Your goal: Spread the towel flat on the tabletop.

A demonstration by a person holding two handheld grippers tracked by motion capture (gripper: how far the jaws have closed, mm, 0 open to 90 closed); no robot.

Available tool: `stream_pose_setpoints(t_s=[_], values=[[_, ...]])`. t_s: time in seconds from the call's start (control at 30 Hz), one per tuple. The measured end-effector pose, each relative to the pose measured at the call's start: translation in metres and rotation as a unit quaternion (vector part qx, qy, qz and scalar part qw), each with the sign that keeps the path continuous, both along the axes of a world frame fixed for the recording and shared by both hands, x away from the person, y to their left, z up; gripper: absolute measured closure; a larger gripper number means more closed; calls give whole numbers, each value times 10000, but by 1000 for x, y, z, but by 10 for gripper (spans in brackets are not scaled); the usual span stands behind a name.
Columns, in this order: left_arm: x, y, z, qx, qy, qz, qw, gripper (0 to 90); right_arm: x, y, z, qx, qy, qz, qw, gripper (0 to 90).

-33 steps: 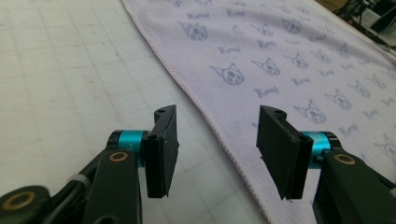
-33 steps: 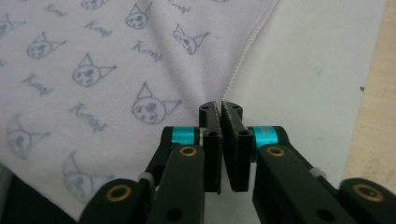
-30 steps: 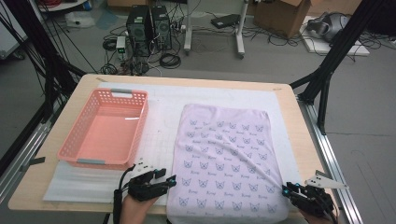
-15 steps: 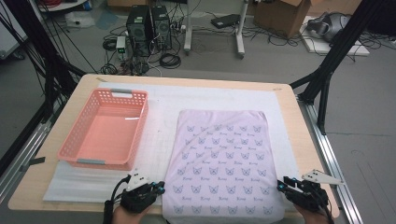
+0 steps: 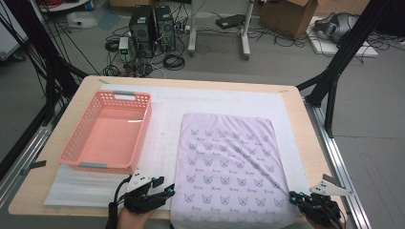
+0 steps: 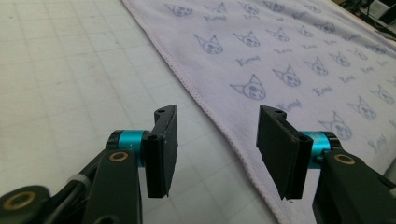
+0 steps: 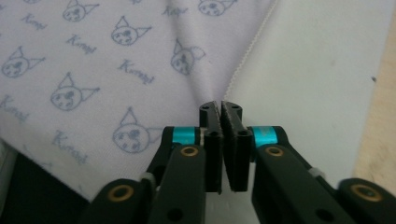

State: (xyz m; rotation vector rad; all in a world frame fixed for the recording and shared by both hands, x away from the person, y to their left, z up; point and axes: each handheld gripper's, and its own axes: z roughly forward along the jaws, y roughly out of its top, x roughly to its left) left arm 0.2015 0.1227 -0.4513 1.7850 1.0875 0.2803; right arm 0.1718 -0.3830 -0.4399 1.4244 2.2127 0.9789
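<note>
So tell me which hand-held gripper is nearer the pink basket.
Left. The left hand-held gripper sits just below the pink basket's near edge, jaws open beside the lilac cloth. The right hand-held gripper is across the cloth, at its far corner.

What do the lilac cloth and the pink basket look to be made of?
Cloth: soft printed fabric, probably knit cotton, matte, with a stitched hem and creases. Basket: rigid moulded plastic, slightly glossy, with perforated lattice walls.

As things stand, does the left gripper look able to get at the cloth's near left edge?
Probably yes: the left gripper stands open right at the cloth hem, with only bare white mat beneath.
</note>
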Motion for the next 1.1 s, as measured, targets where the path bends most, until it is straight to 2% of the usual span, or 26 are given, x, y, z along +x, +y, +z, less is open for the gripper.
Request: stream_pose_setpoints(t_s=[0.03, 0.1, 0.13, 0.17, 0.2, 0.23, 0.27, 0.3, 0.33, 0.4, 0.5, 0.57, 0.6, 0.63, 0.67, 0.7, 0.73, 0.8, 0.87, 0.97, 1.0, 1.03, 1.1], values=[[2, -6, -2, 31, 77, -99, 9999, 497, -1, -2, 0, 76, -10, -9, 10000, 670], [4, -10, -3, 53, 101, -165, 9998, 518, -1, -3, 0, 150, -56, -60, 9999, 647], [6, -18, -6, 139, 146, -306, 9993, 544, 0, -4, 1, 207, -173, -98, 9996, 623], [6, -18, -6, 139, 146, -306, 9993, 567, 1, -3, 2, 245, -208, -110, 9994, 614], [5, -26, -7, 358, 36, -346, 9988, 620, 2, -3, 2, 248, -244, -108, 9993, 606], [3, -28, -8, 568, -99, -237, 9981, 709, 3, -2, 2, 291, -246, -130, 9992, 598], [3, -28, -8, 605, -118, -222, 9979, 810, 4, -1, 2, 303, -278, -137, 9991, 589], [3, -28, -8, 605, -118, -222, 9979, 868, 6, -1, 2, 317, -277, -162, 9990, 586], [1, -25, -5, 653, 10, -194, 9977, 876, 7, 0, 2, 341, -286, -180, 9988, 584], [-1, -23, -3, 730, 10, -186, 9972, 881, 11, 1, 2, 369, -323, -224, 9985, 584], [-14, -6, -2, 733, 37, -192, 9971, 883, 21, 2, 2, 370, -376, -356, 9980, 583], [-15, -4, -3, 661, 28, -221, 9976, 832, 32, 3, 1, 381, -397, -412, 9976, 583], [-13, -1, -3, 542, 56, -160, 9984, 711, 37, 4, 1, 381, -379, -451, 9975, 583], [-11, 0, -3, 416, 6, -115, 9991, 637, 44, 4, 0, 409, -374, -476, 9973, 584], [-11, 0, -3, 416, 6, -115, 9991, 599, 50, 5, -1, 430, -331, -487, 9973, 585], [-8, 1, -2, 367, -76, -85, 9993, 599, 50, 5, -1, 430, -331, -487, 9973, 585], [-1, 3, 1, 234, -144, 1, 9996, 496, 61, 8, -4, 427, -253, -493, 9975, 598], [2, 4, 1, 161, -166, 20, 9997, 479, 67, 11, -7, 351, -193, -435, 9982, 609], [14, 5, 2, 109, -211, 14, 9997, 464, 69, 13, -7, 269, -192, -406, 9986, 624], [22, 5, 2, 57, -241, 50, 9997, 455, 69, 11, -5, 120, -139, -387, 9991, 758], [26, 4, 3, -1, -218, 60, 9997, 455, 69, 11, -5, 120, -139, -387, 9991, 758], [30, 3, 3, -15, -207, 48, 9998, 453, 70, 9, -4, 155, -77, -333, 9993, 854], [42, -1, 3, -44, -171, -3, 9998, 453, 67, 7, -1, -25, -46, -259, 9997, 880]])
